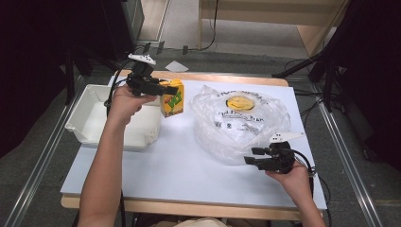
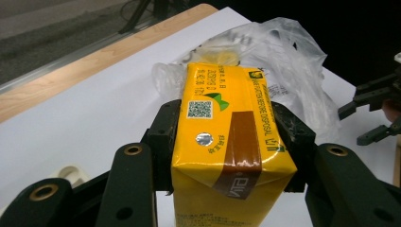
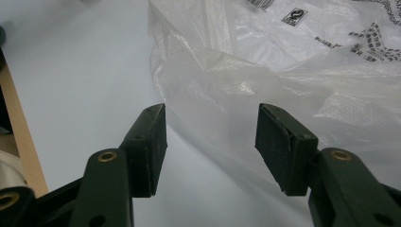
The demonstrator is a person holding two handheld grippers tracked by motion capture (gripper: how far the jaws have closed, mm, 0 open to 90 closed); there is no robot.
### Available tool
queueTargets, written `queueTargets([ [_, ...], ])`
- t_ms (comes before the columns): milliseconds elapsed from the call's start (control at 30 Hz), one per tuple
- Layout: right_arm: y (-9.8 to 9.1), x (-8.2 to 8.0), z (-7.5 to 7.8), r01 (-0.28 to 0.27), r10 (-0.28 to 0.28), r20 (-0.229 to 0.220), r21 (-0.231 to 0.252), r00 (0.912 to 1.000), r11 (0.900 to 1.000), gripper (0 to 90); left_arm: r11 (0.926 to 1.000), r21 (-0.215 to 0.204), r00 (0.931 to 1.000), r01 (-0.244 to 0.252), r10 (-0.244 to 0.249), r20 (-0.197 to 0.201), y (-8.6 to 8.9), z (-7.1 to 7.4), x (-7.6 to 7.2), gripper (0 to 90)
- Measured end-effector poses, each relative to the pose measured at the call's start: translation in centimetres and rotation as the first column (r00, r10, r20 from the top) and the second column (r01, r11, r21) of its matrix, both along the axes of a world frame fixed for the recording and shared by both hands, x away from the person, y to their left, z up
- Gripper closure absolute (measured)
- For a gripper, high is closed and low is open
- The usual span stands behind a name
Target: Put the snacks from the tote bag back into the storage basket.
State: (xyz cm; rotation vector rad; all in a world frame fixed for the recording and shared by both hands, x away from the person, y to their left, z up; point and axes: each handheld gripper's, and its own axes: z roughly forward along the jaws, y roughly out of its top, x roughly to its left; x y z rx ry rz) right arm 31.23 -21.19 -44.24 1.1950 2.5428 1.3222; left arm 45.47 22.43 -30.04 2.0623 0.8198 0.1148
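Yellow juice carton (image 2: 226,146) is clamped in the left gripper (image 1: 161,88), held above the table between the white bin (image 1: 94,118) and plastic bag (image 1: 239,120). Right gripper (image 1: 254,156) sits at the bag's near edge, jaws apart, holding nothing. Bagging looks likely; carton isn't in yet.

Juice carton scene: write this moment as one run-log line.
left gripper: shut on juice carton | right gripper: open, at plastic bag edge | white bin: left
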Motion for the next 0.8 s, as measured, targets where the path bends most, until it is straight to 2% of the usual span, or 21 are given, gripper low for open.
queueTargets([
  [600, 0.3, -0.1, 0.0, -0.008, 0.008, -0.001, -0.005, 1.0, 1.0, 45.3, 0.9982, -0.015, 0.9983, -0.058, 0.058, -0.002, 3.5, 0.4, 0.5, 52.8],
  [800, 0.2, -0.1, 0.1, -0.007, 0.007, 0.001, -0.005, 1.0, 1.0, 45.3, 0.9967, -0.008, 0.9967, -0.081, 0.081, 0.009, 4.8, 0.3, 0.6, 52.8],
])
